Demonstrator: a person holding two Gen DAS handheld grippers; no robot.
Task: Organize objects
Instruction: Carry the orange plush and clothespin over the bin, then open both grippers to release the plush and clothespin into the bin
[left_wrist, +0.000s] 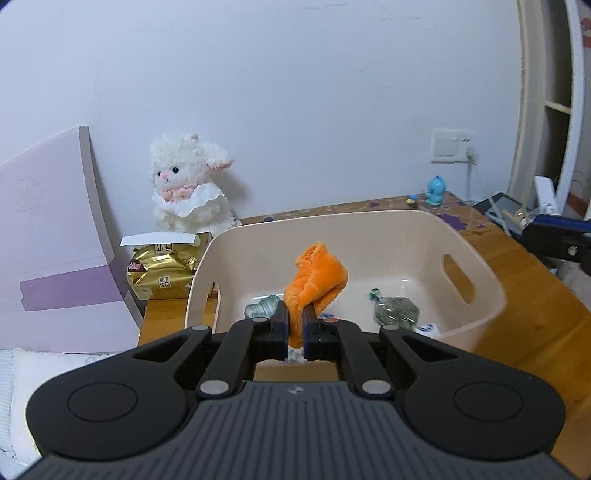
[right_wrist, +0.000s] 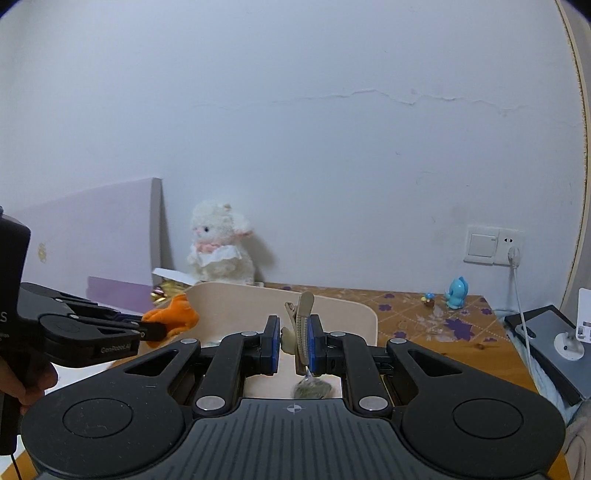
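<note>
My left gripper (left_wrist: 295, 314) is shut on an orange plush piece (left_wrist: 314, 277), held just above the near side of a beige plastic basket (left_wrist: 406, 236). Inside the basket lie a green-grey wrapped bundle (left_wrist: 395, 312), a grey-green item (left_wrist: 262, 306) and small white packets. In the right wrist view my right gripper (right_wrist: 293, 321) is shut on a beige hair clip (right_wrist: 303, 317), which stands upright over the basket (right_wrist: 340, 306). My left gripper (right_wrist: 147, 330) with the orange plush piece (right_wrist: 173, 317) shows at the left of that view.
A white plush lamb (left_wrist: 192, 181) sits against the wall behind a gold tissue pack (left_wrist: 166, 269). A purple headboard (left_wrist: 55, 258) stands left. A blue figurine (left_wrist: 435, 190) and wall socket (left_wrist: 452, 146) are far right, dark devices (right_wrist: 546, 339) beyond the wooden table's (left_wrist: 524, 295) right edge.
</note>
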